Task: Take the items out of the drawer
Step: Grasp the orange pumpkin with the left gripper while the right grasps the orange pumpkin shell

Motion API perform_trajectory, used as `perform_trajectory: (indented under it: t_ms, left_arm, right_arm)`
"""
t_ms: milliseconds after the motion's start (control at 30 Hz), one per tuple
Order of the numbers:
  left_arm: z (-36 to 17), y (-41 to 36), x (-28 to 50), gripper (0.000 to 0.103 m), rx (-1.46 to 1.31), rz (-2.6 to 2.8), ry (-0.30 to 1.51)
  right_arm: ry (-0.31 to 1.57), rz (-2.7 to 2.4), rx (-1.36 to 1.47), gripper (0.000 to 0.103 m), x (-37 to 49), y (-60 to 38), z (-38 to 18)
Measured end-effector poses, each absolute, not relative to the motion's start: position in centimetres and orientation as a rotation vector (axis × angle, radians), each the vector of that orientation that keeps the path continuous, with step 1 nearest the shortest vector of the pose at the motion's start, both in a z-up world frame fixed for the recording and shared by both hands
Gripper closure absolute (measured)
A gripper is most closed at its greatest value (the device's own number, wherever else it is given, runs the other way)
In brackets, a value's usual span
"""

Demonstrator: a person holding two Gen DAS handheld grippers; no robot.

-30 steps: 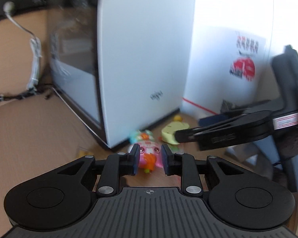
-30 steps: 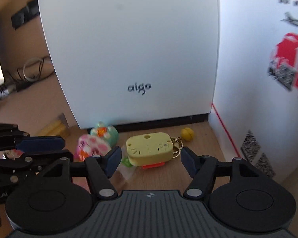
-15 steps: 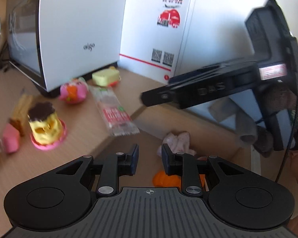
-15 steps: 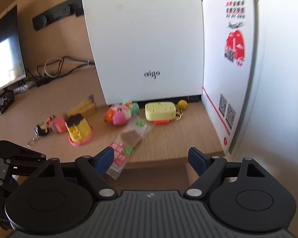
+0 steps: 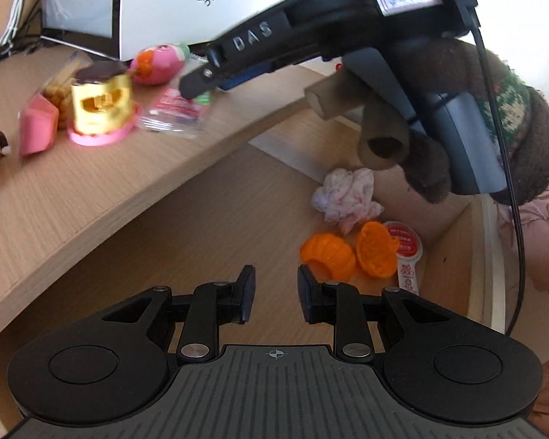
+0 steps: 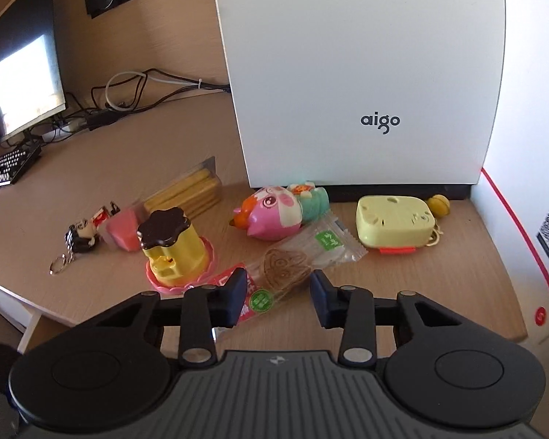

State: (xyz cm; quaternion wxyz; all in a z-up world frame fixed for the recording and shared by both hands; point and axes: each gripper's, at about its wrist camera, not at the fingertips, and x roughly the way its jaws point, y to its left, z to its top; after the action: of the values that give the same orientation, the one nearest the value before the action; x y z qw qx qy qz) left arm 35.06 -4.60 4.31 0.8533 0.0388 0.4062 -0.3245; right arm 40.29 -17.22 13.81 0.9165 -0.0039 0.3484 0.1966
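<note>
The drawer (image 5: 208, 241) is pulled out under the front edge of the table (image 5: 102, 183). The left gripper (image 5: 272, 292) hangs over it with its jaws a little apart and nothing between them. 3 kinds of things lie near the drawer's right wall: 2 orange pumpkin halves (image 5: 327, 256), a crumpled white cloth (image 5: 346, 197) just behind them, and a red and white packet (image 5: 404, 245) beside them. The nearest pumpkin half sits just ahead of the left gripper, a bit to the right.

The pumpkin halves look like light, hard plastic shells with ridges. I think the ridges help the grip, and pinching 1 across its rim should work best. The cloth looks soft and floppy, so any bunched part would do. The packet lies flat and may be slippery to pick up.

The right gripper (image 6: 278, 298) is over the table's front edge, jaws wide apart and empty, above a clear snack wrapper (image 6: 296, 263).
</note>
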Motion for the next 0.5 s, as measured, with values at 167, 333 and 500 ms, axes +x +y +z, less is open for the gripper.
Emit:
perform_trajectory:
  t_ms: [167,333,500]
  left_arm:
    - [3.9,-5.0,35.3,0.075,0.081,-0.686,0.861]
    - [2.7,-6.1,35.3,0.075,0.137,-0.708,0.904]
    - [1.6,-8.3,36.2,0.075,0.127,-0.782,0.975]
  right_arm:
    - [0.718,0.430,0.036,0.064,40.3,-17.8,14.0]
    - [0.666,0.408,0.043,0.031,36.2,-20.6,14.8]
    - [0.675,0.323,0.035,0.027,31.4,-24.2,13.0]
